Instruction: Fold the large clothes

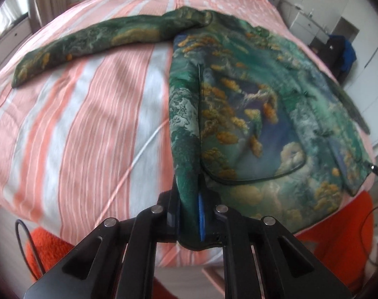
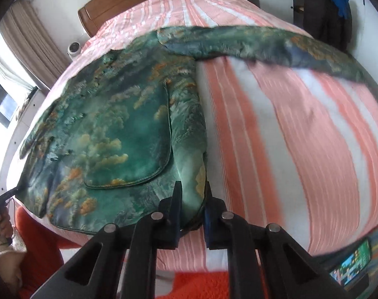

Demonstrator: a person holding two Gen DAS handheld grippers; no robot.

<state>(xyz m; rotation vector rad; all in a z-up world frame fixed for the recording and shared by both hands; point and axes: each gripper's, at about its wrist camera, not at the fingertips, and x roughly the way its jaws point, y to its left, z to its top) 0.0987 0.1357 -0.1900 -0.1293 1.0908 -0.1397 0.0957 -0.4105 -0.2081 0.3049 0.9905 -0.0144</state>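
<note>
A green patterned jacket (image 1: 251, 104) lies face up on a bed (image 1: 89, 124) covered in pink-and-white stripes, its body spread flat and both sleeves stretched out sideways across the cover. The left gripper (image 1: 190, 199) is clenched on the jacket's bottom hem at one corner, a thick bunch of cloth pinched between its pads; the right gripper (image 2: 192, 199) is likewise clamped on the hem at the opposite corner, beside the curved pocket (image 2: 129, 134). Each corner hangs at the near edge of the bed, above an orange rug (image 2: 201, 286). Risks, as judged from this arrangement: the cloth looks smooth and slippery, so a bunched hem may slide out of either grip if the lift is quick; uneven pulling between the two grips would skew the fold line and wrinkle the front; the outstretched sleeve (image 1: 89, 39) may drag and trail crookedly, or catch the loose bed cover and pull it along; and a slipped corner could drop the jacket off the near edge onto the rug.
</note>
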